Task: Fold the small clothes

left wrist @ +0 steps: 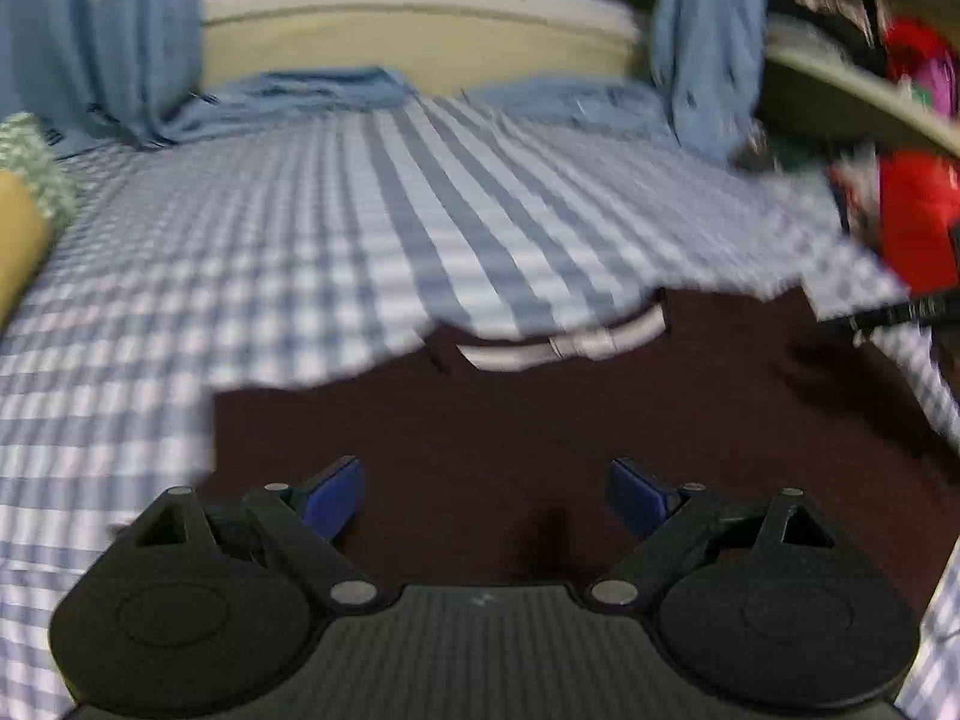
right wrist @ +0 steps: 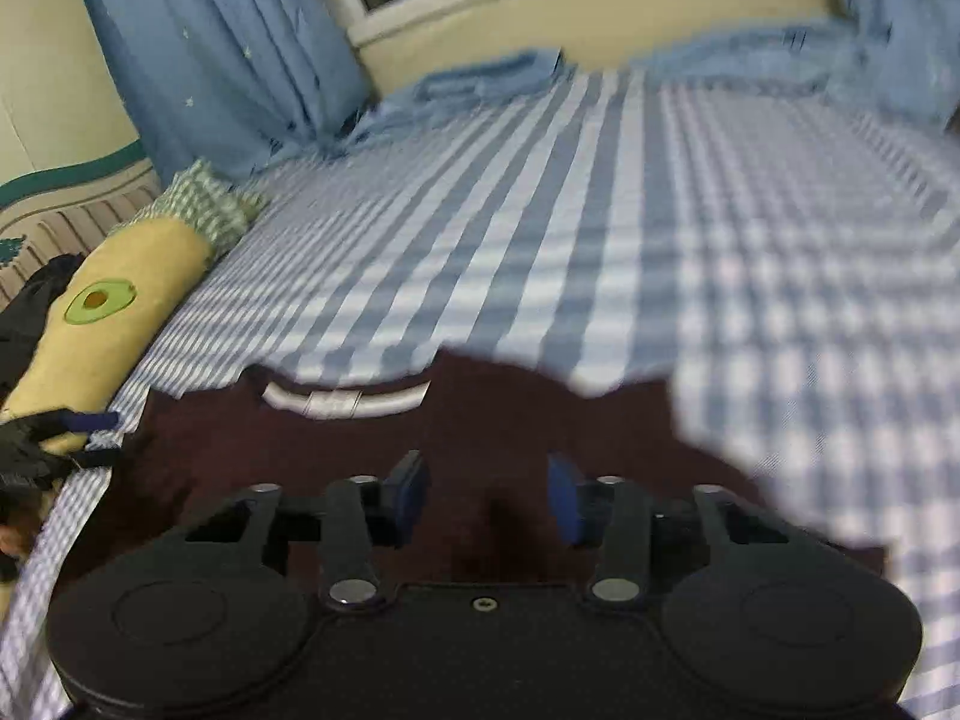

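While both views are a little blurred, these things can be read.

Garment: a dark maroon garment (left wrist: 540, 420) lies spread on the bed, filling the lower middle of the left wrist view; in the right wrist view it (right wrist: 480, 420) fills the lower centre.
Collar: a white neck band (left wrist: 564, 345) curves along the far edge of the cloth, with a small label sewn on it; it sits at centre left in the right wrist view (right wrist: 345, 399).
Outline: the far edge is uneven and wavy, and the surface is plain, with no print that I can see.
Left gripper (left wrist: 486, 498): blue fingers wide apart, low over the maroon cloth, nothing between them.
Right gripper (right wrist: 489, 498): blue fingers apart with a narrower gap, also over the cloth; contact with the cloth cannot be told.
Bed sheet (left wrist: 270, 240): blue and white checks and stripes under the garment.
Curtains (left wrist: 120, 30): light blue, at the upper left, ends lying on the sheet.
Pillow (right wrist: 108, 324): yellow with an avocado picture, at the left edge of the right wrist view.
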Available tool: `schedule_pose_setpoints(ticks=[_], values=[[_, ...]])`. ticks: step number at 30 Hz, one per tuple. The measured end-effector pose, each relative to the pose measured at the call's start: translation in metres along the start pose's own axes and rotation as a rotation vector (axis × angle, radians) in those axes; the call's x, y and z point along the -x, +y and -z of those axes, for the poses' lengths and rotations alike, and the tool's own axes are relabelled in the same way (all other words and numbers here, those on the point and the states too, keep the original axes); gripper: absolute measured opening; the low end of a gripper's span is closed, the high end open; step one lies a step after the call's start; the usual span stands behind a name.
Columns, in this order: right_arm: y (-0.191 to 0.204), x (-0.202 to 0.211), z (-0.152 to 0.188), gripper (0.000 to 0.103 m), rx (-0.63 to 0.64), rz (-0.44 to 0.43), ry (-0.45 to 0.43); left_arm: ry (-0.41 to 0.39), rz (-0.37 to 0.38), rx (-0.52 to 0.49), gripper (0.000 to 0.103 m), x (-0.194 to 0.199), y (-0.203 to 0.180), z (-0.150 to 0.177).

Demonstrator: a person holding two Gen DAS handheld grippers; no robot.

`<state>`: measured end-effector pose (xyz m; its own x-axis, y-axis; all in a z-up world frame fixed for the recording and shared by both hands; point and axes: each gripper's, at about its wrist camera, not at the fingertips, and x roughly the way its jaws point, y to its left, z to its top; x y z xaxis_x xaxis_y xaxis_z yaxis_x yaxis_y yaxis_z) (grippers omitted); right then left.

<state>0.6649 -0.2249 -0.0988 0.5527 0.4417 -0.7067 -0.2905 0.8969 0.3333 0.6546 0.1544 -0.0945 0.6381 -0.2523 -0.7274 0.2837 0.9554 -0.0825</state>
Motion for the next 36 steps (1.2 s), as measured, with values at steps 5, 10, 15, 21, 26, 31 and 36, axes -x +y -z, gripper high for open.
schedule_pose_setpoints(ticks=[5,10,15,21,26,31,36], values=[[-0.003,-0.032,0.004,0.035,-0.010,0.134,-0.001,0.059,-0.124,0.060,0.088,-0.036,0.009,0.003],[-0.024,-0.035,0.001,0.008,0.017,0.293,-0.022,0.034,-0.199,0.160,0.083,-0.034,0.028,-0.001],[-0.005,0.005,0.011,0.042,0.069,0.239,-0.109,-0.040,-0.169,0.133,0.089,0.012,0.003,0.006],[0.061,0.104,0.045,0.087,0.198,0.203,-0.234,-0.131,-0.307,0.178,0.103,0.106,-0.039,0.030],[0.118,0.177,0.100,0.101,0.226,0.176,-0.288,-0.171,-0.327,0.141,0.103,0.179,-0.075,0.064],[0.159,0.228,0.162,0.102,0.195,0.171,-0.330,-0.207,-0.389,0.110,0.103,0.233,-0.109,0.097],[0.178,0.250,0.216,0.102,0.130,0.225,-0.358,-0.240,-0.393,0.111,0.103,0.273,-0.139,0.124]])
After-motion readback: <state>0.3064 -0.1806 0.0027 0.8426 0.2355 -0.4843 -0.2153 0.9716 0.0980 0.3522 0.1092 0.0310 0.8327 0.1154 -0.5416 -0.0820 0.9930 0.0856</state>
